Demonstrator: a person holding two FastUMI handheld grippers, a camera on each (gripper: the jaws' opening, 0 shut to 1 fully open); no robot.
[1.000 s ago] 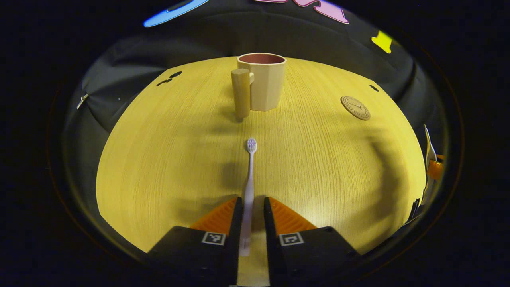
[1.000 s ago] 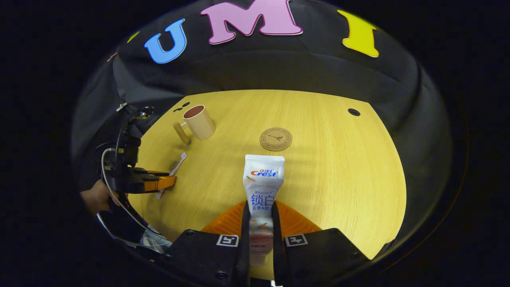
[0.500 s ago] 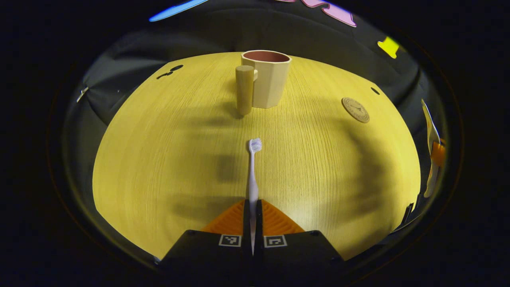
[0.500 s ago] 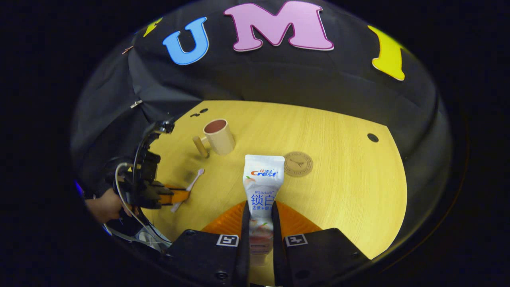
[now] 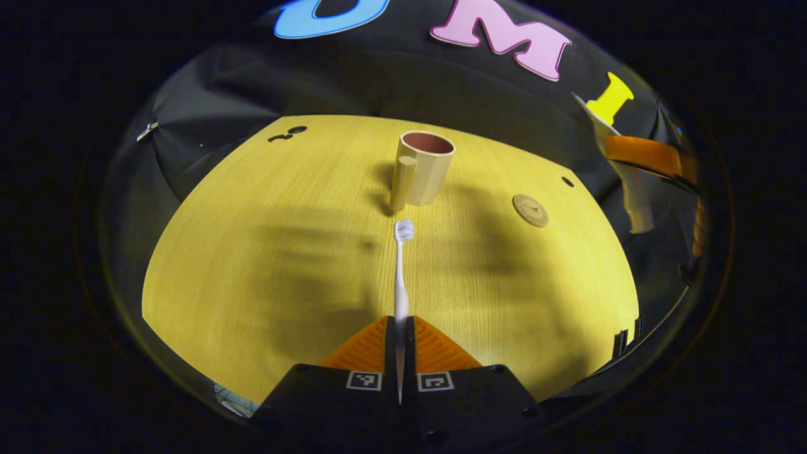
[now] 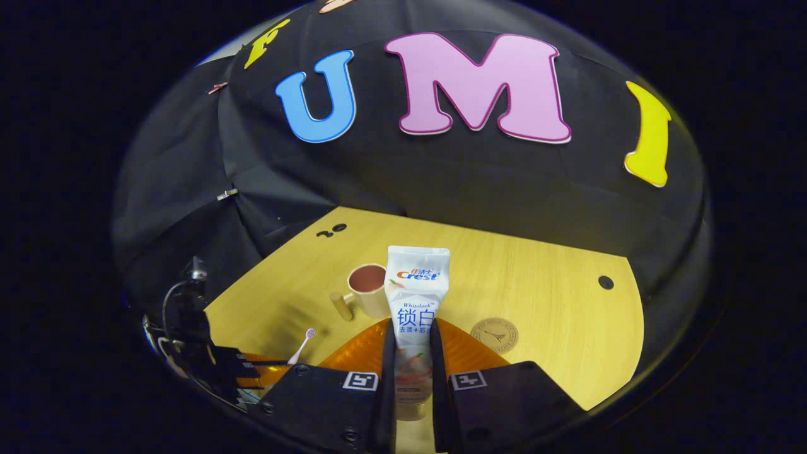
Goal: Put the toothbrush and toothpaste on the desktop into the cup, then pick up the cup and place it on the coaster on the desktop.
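I have the toothbrush [image 5: 398,271] pinched by its handle in my left hand-held gripper [image 5: 400,328], fingers nearly closed, bristles pointing ahead toward the cup [image 5: 423,168] standing on the desk [image 5: 252,252]. My right hand-held gripper [image 6: 408,343] clamps the toothpaste [image 6: 416,302] near its cap, with the cup just beyond and the coaster [image 6: 493,334] off to its right. I'd tip each item upright directly over the rim before releasing.
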